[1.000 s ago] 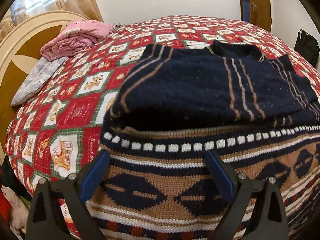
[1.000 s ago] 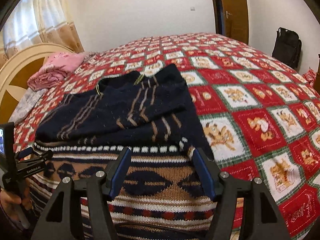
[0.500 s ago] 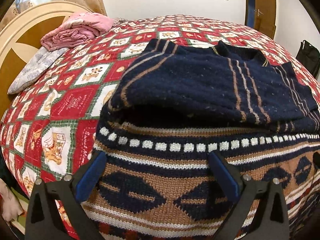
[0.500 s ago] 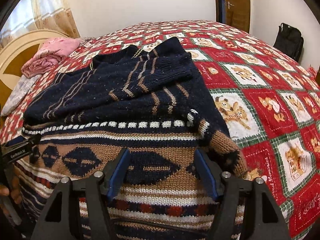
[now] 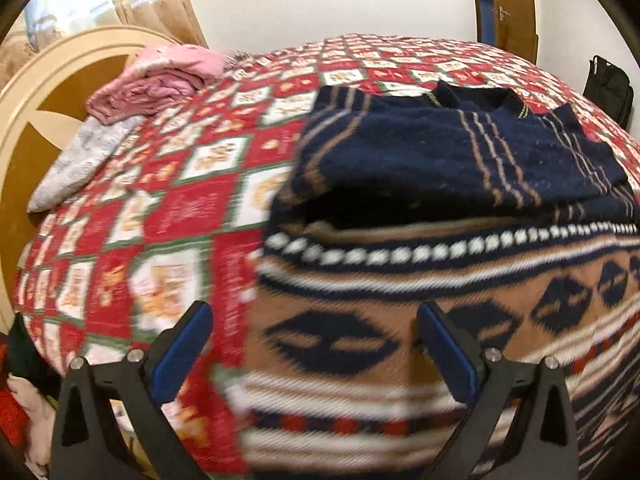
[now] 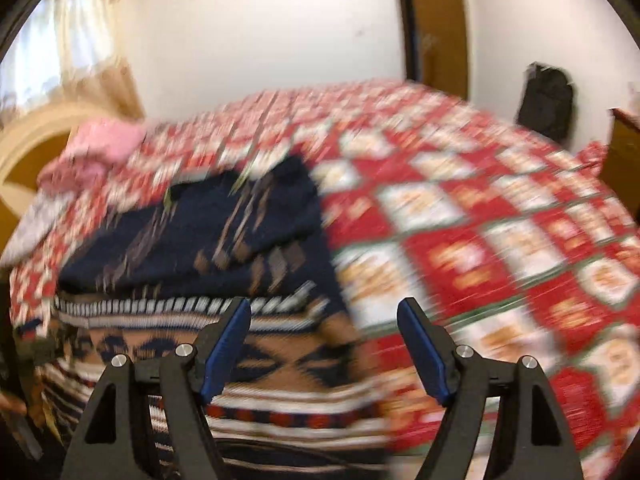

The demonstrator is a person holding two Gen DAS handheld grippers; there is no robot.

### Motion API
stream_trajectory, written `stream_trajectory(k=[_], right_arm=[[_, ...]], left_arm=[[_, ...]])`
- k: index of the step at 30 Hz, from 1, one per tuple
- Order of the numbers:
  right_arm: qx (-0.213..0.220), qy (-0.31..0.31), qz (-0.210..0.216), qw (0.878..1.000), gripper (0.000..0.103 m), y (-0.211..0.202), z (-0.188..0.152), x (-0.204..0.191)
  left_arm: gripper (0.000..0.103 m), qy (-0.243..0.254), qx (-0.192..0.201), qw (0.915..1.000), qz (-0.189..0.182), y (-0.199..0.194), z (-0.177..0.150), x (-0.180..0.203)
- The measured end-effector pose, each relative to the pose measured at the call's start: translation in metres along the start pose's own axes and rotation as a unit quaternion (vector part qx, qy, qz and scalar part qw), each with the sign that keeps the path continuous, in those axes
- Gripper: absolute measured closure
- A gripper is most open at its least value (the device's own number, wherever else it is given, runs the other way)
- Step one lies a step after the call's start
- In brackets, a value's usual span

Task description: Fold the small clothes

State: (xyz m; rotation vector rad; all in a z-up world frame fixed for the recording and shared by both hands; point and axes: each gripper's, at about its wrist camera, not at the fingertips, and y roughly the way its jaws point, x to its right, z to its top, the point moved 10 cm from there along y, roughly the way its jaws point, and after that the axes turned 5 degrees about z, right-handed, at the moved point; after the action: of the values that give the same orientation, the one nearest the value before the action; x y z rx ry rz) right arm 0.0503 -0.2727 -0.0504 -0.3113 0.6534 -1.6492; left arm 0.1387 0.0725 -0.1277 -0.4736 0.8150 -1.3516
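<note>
A knitted sweater [image 5: 460, 168] lies on the bed, its navy top part with tan stripes folded over a tan band of navy diamonds. My left gripper [image 5: 316, 320] hovers open over the sweater's left edge; nothing is gripped. In the blurred right wrist view the sweater [image 6: 192, 240] lies to the left. My right gripper [image 6: 324, 308] is above its right edge with the jaws opening, and the pads press on nothing.
A red patchwork quilt [image 5: 180, 200] covers the bed. Folded pink clothes [image 5: 160, 84] and a grey cloth [image 5: 80, 160] lie by the cream headboard [image 5: 40, 92]. A black bag [image 6: 546, 100] stands by the far wall beside a wooden door [image 6: 436, 20].
Both grippers have drawn apart: the left moved left to the sweater's left edge, the right rose and swung right towards the quilt. The right jaws have spread wider. Both views are now blurred.
</note>
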Motion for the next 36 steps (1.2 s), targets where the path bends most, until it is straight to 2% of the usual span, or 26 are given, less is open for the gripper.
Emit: stream_trajectory(k=[4,9,10,11,12,14,15,17,20,21,24,26,30,33,36], right_arm=[[0.097,0.021,-0.071,0.992,0.026,-0.084,0.049,0.056],[0.234,0.042,-0.161,0.958,0.026,-0.207,0.088,0.109],[0.253,0.041,-0.164,0.953,0.026,-0.228,0.090,0.114],[0.260,0.035,-0.146,0.954,0.026,-0.244,0.091,0.114],[0.253,0.027,-0.115,0.960,0.026,-0.253,0.090,0.111],[0.228,0.011,-0.039,0.973,0.026,-0.259,0.080,0.097],[0.207,0.003,0.000,0.978,0.026,-0.259,0.071,0.088],[0.153,-0.011,0.071,0.986,0.026,-0.250,0.046,0.068],[0.068,-0.014,0.169,0.983,0.026,-0.226,-0.009,0.036],[0.037,-0.015,0.188,0.981,0.026,-0.214,-0.027,0.027],[-0.070,-0.029,0.209,0.975,0.026,-0.170,-0.095,-0.005],[-0.122,-0.036,0.219,0.967,0.026,-0.153,-0.131,-0.023],[-0.182,-0.023,0.242,0.953,0.026,-0.128,-0.184,-0.048],[-0.220,-0.003,0.237,0.946,0.026,-0.110,-0.210,-0.054],[-0.243,0.023,0.243,0.939,0.026,-0.098,-0.224,-0.059]], left_arm=[[0.000,-0.018,0.017,0.9997,0.007,-0.018,-0.007,-0.029],[0.000,-0.035,0.032,0.9989,-0.003,-0.048,-0.015,-0.055],[0.000,-0.028,0.038,0.9988,-0.010,-0.055,-0.018,-0.056],[0.000,-0.018,0.044,0.9987,-0.018,-0.061,-0.020,-0.055],[0.000,0.000,0.053,0.9982,-0.027,-0.068,-0.023,-0.054],[0.000,0.037,0.069,0.9963,-0.034,-0.079,-0.028,-0.051],[0.000,0.064,0.078,0.9943,-0.035,-0.086,-0.033,-0.048],[0.000,0.087,0.081,0.9919,-0.046,-0.094,-0.043,-0.045],[0.000,0.081,0.050,0.9901,-0.103,-0.098,-0.069,-0.037],[0.000,0.078,0.040,0.9896,-0.114,-0.097,-0.077,-0.034],[0.000,0.070,0.000,0.9867,-0.147,-0.087,-0.100,-0.018],[0.000,0.063,-0.006,0.9829,-0.173,-0.089,-0.106,-0.009],[0.000,0.052,-0.006,0.9780,-0.202,-0.089,-0.112,-0.008],[0.000,0.018,-0.039,0.9761,-0.213,-0.074,-0.125,-0.014],[0.000,-0.023,-0.076,0.9676,-0.240,-0.062,-0.137,-0.009]])
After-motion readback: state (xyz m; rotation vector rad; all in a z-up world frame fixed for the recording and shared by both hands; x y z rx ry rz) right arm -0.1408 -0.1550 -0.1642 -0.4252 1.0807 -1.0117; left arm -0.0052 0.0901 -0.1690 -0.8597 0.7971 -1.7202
